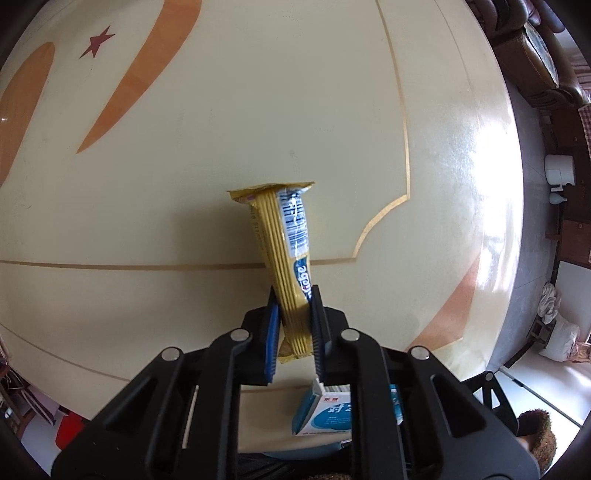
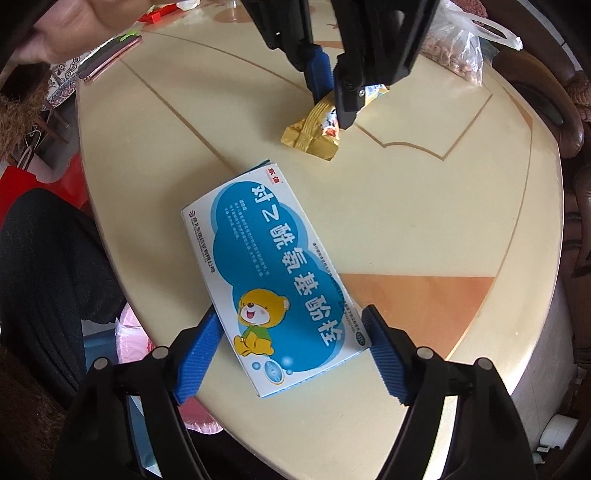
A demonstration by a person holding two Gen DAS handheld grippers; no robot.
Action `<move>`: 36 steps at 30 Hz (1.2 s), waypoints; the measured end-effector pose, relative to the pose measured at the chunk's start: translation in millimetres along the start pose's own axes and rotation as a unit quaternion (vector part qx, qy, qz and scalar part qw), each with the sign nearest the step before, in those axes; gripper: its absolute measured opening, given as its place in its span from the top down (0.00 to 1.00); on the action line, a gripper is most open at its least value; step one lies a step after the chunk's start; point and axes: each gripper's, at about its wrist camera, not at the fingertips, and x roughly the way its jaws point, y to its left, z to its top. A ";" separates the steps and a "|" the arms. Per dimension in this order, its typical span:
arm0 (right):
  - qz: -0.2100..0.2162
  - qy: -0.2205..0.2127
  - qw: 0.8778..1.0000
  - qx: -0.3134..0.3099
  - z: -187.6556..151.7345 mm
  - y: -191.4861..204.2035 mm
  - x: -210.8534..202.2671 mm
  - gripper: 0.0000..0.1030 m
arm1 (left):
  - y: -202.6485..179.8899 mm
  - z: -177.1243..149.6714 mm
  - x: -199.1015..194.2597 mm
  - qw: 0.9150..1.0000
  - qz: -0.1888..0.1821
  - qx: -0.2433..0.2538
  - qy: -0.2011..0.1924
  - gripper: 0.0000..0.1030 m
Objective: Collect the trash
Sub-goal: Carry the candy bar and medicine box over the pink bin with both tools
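A gold and blue snack wrapper (image 1: 280, 236) is pinched at its near end by my left gripper (image 1: 294, 291), which is shut on it; its far end points away over the cream round table (image 1: 184, 166). In the right wrist view the same wrapper (image 2: 310, 136) rests its end on the table (image 2: 443, 203) under the left gripper (image 2: 332, 110). A blue and white medicine box (image 2: 273, 273) with a cartoon bear lies flat between the fingers of my right gripper (image 2: 291, 313). Those blue pads flank the box's near end with slight gaps, so the gripper is open. The box (image 1: 332, 413) also shows behind the left fingers.
A clear plastic bag of nuts (image 2: 454, 48) sits at the table's far right. A pink-edged phone (image 2: 110, 61) lies at the far left, below a person's hand (image 2: 85, 22). A dark-clad leg (image 2: 44, 277) is beside the table's left edge. A brown sofa (image 1: 535, 55) stands beyond the table.
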 end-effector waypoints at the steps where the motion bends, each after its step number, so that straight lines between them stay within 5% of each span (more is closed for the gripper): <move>1: -0.005 0.000 1.000 0.005 -0.1 -1.7 -2.4 0.30 | 0.0 -3.4 -1.1 1.000 0.004 0.006 -0.005 0.84; 15: -0.054 -0.067 0.993 0.084 -16.3 7.5 -38.8 0.30 | -29.3 -54.9 -56.5 0.991 0.047 0.078 -0.102 0.85; 20: -0.069 -0.088 0.989 0.097 -19.9 18.4 -61.7 0.30 | -68.5 -85.4 -66.8 0.984 0.055 0.096 -0.139 0.84; 24: -0.077 -0.103 0.986 0.102 -21.5 31.0 -79.7 0.30 | -56.0 -129.1 -72.3 0.977 0.070 0.109 -0.168 0.84; 27: -0.082 -0.114 0.984 0.106 -25.9 43.4 -93.8 0.30 | -7.1 -168.9 -94.1 0.973 0.070 0.118 -0.186 0.84; 36: -0.092 -0.144 0.979 0.111 -41.9 84.1 -128.5 0.30 | 2.2 -246.7 -91.6 0.964 0.070 0.140 -0.217 0.84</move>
